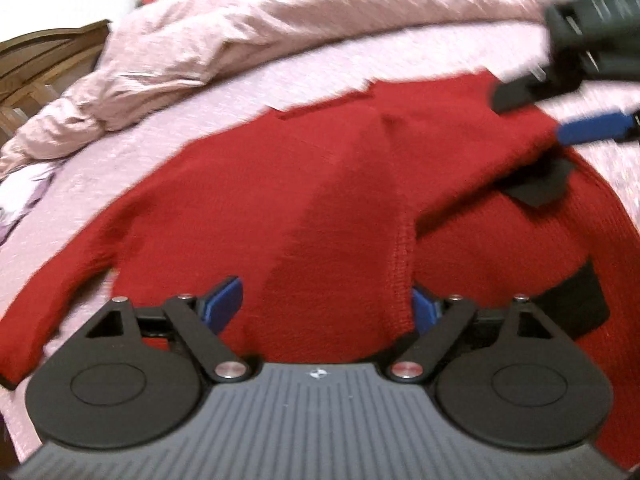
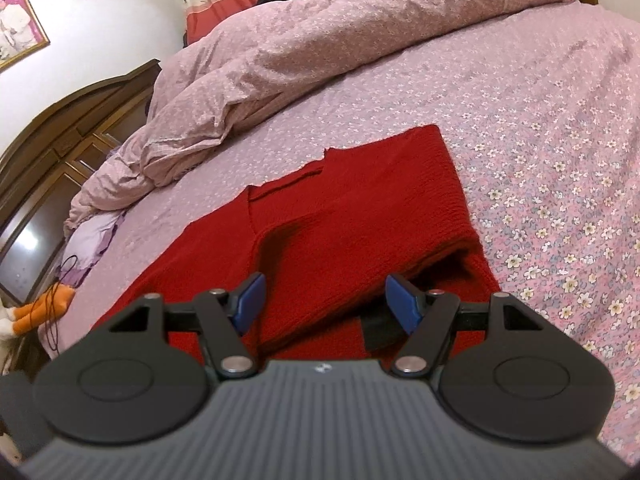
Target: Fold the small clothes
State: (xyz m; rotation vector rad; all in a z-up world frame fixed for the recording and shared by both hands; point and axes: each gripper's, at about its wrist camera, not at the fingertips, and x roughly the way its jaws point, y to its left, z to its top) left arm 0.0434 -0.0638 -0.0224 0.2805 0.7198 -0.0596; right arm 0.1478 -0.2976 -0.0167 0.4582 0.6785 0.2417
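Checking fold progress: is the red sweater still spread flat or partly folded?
Partly folded: the red sweater has one side and sleeve laid over its body; the other sleeve lies spread on the bed.

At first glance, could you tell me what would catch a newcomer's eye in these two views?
The red knit sweater stands out first, spread on the flowered pink bedsheet with one side already folded over its middle. Behind it, a rumpled pink duvet is heaped along the far side of the bed. Both the left gripper and the right gripper hang open just above the sweater's near edge, holding nothing.
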